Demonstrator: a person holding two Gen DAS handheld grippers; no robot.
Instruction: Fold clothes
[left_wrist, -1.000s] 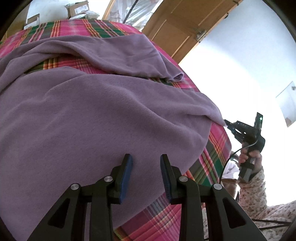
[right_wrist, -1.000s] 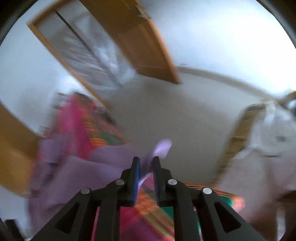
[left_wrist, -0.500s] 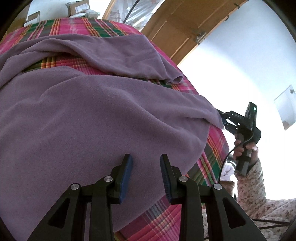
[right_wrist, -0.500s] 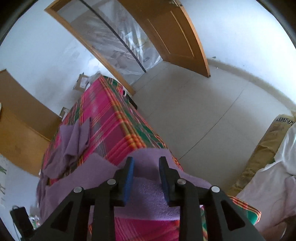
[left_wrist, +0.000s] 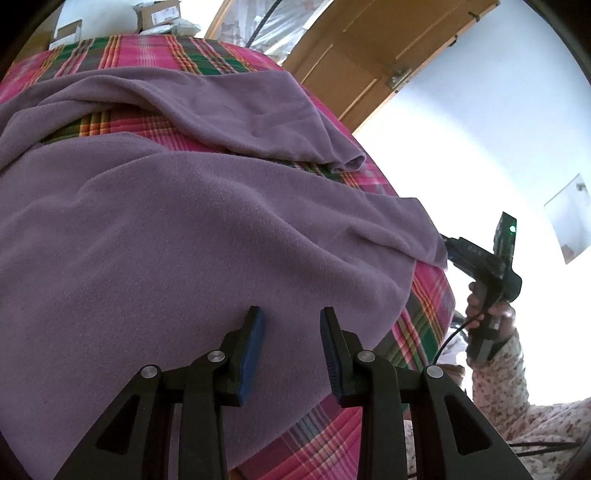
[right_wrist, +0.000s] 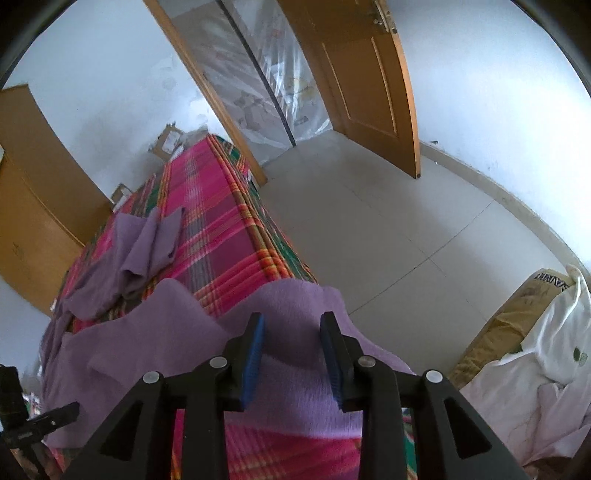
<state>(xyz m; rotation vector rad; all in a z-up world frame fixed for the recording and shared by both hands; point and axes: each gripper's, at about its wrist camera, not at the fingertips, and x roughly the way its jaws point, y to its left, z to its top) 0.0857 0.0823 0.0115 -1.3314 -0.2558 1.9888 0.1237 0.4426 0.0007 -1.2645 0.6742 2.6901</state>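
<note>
Garment matt purple fleece, napped; bedcover woven plaid cloth, ribbed; door smooth varnished wood; gripper pads blue ridged rubber, arms matt black plastic

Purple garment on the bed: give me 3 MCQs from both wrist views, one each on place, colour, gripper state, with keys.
1. The garment lies on:
A. the floor
B. the plaid bedcover
C. a chair

2. The pads of the left hand-held gripper are:
A. blue
B. red
C. white

3. The right hand-held gripper is:
A. shut on the garment
B. shut on nothing
C. open

Key:
1 B, purple fleece spreads over the pink-green plaid.
2 A, both pads show blue.
3 C, its jaws stand apart over the garment edge, nothing pinched.
</note>
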